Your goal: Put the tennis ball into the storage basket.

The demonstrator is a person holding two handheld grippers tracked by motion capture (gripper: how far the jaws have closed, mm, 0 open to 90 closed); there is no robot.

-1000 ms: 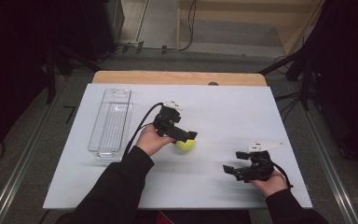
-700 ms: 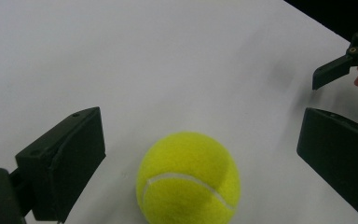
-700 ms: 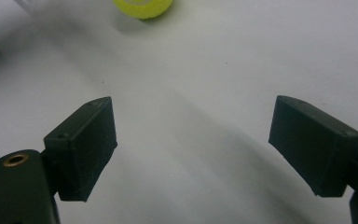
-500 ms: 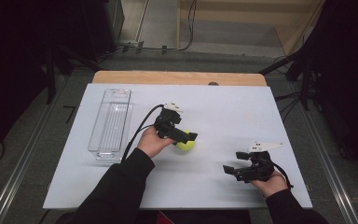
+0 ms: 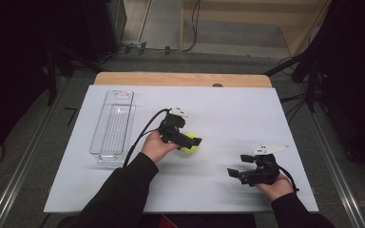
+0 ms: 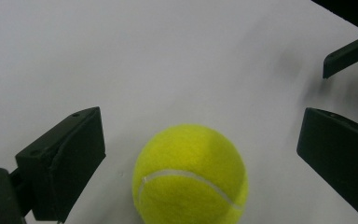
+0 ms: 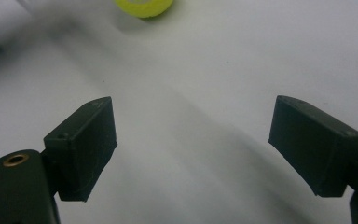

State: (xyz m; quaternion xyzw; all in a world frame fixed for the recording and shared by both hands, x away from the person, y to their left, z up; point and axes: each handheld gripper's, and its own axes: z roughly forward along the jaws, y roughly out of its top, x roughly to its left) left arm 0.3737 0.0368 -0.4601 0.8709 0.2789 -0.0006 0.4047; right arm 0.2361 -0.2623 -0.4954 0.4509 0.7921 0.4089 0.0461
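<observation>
A yellow tennis ball (image 5: 189, 149) rests on the white table top (image 5: 237, 109), near its middle. My left gripper (image 5: 193, 142) is open and straddles the ball; in the left gripper view the ball (image 6: 191, 175) sits between the two black jaws with a gap on each side. My right gripper (image 5: 238, 165) is open at the front right, low over the table, with nothing between its jaws. In the right gripper view the ball (image 7: 143, 7) shows at the top edge, well beyond that gripper (image 7: 193, 135). One right-gripper jaw tip shows at the left gripper view's top right.
A clear plastic tray (image 5: 114, 126) lies lengthwise at the left of the table. A wooden strip (image 5: 180, 78) borders the far edge. Black cables trail from both grippers. Dark stands and floor surround the table.
The left gripper has eased slightly lower around the ball. The ball and the right gripper have not visibly moved.
</observation>
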